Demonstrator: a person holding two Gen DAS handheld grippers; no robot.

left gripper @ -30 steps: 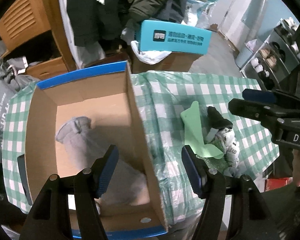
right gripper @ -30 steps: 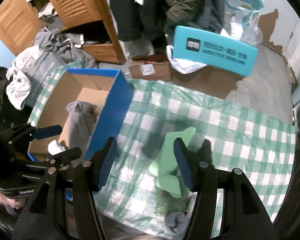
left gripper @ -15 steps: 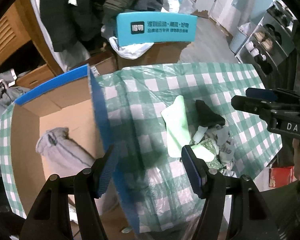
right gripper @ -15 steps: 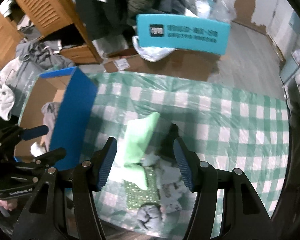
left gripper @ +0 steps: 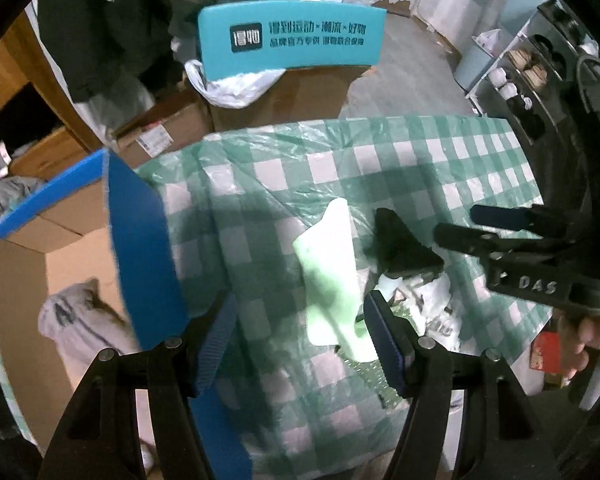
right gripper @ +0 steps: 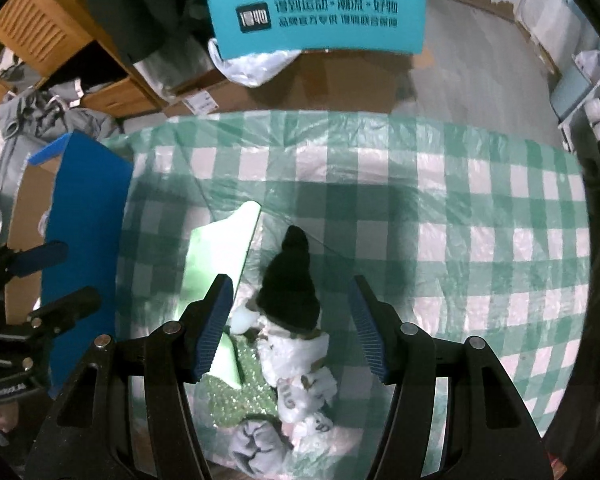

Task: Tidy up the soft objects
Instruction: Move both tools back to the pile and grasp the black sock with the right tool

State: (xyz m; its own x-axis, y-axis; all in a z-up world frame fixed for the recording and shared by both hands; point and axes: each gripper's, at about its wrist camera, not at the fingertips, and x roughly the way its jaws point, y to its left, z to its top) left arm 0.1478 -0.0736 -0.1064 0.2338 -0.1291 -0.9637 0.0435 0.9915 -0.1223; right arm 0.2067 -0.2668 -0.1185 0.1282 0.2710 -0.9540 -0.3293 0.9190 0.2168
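A pile of soft things lies on the green checked tablecloth (right gripper: 440, 208): a light green cloth (right gripper: 216, 252), a black-tipped white sock (right gripper: 290, 280), a glittery green piece (right gripper: 236, 392) and a grey sock (right gripper: 256, 444). My right gripper (right gripper: 292, 324) is open, its fingers on either side of the black sock. My left gripper (left gripper: 300, 344) is open above the green cloth (left gripper: 328, 276). A grey garment (left gripper: 76, 320) lies inside the blue-edged cardboard box (left gripper: 140, 248) at left. The right gripper (left gripper: 456, 226) shows in the left wrist view.
A teal box (right gripper: 316, 20) sits on cardboard cartons beyond the table's far edge. Dark jackets hang at the back. Wooden drawers (right gripper: 40, 36) and heaped clothes stand at left. A shoe rack (left gripper: 540, 68) stands at right.
Both grippers have swung right, away from the box and over the pile. The right gripper now straddles the black sock; the left is over the green cloth.
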